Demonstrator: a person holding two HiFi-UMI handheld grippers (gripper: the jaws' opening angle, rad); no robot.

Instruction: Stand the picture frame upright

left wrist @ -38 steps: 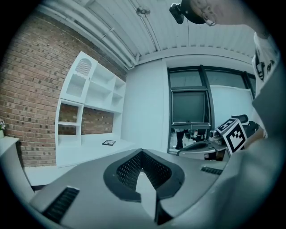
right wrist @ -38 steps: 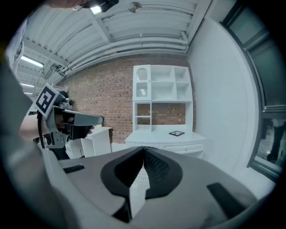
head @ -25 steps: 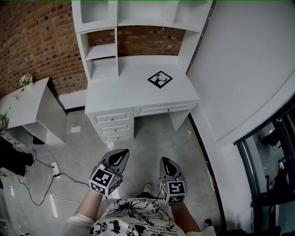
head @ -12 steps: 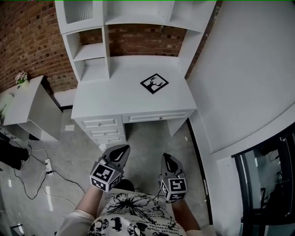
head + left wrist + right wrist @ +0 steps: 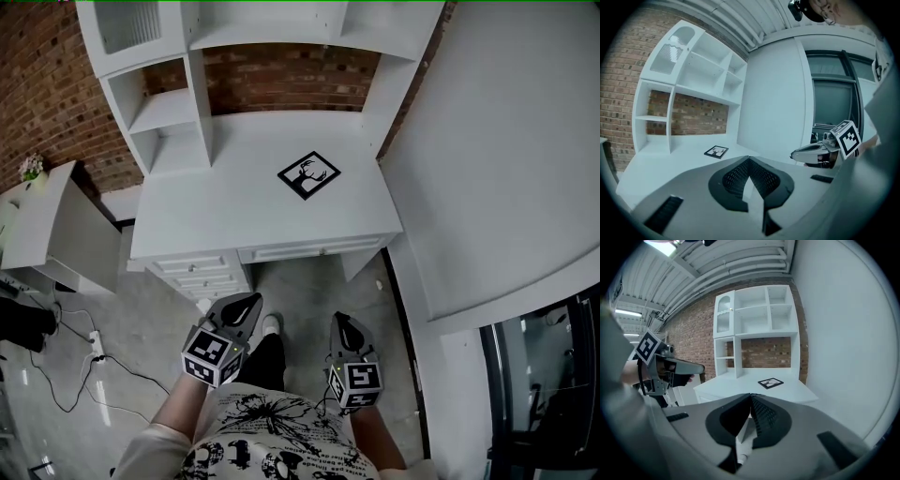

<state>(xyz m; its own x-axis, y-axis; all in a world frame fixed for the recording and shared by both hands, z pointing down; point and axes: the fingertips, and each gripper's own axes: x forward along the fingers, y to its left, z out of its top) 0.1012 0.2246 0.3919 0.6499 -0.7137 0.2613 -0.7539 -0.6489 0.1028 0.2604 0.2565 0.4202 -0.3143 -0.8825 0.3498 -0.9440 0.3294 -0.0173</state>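
A black picture frame (image 5: 308, 175) with a deer print lies flat on the white desk (image 5: 216, 220), toward its right back part. It also shows small in the left gripper view as the frame (image 5: 716, 151) and in the right gripper view as the frame (image 5: 770, 383). My left gripper (image 5: 247, 303) and right gripper (image 5: 341, 326) hang low in front of my body, well short of the desk edge. Both are shut with nothing between the jaws.
A white hutch with open shelves (image 5: 169, 108) stands on the desk's back against a brick wall. Drawers (image 5: 202, 272) sit under the desk's left side. A white wall (image 5: 487, 169) runs along the right. A low white cabinet (image 5: 47, 225) and floor cables (image 5: 84, 366) lie left.
The desk and frame have come nearer and lower in the head view as I step toward them. Both grippers stay shut, held in about the same place before me.
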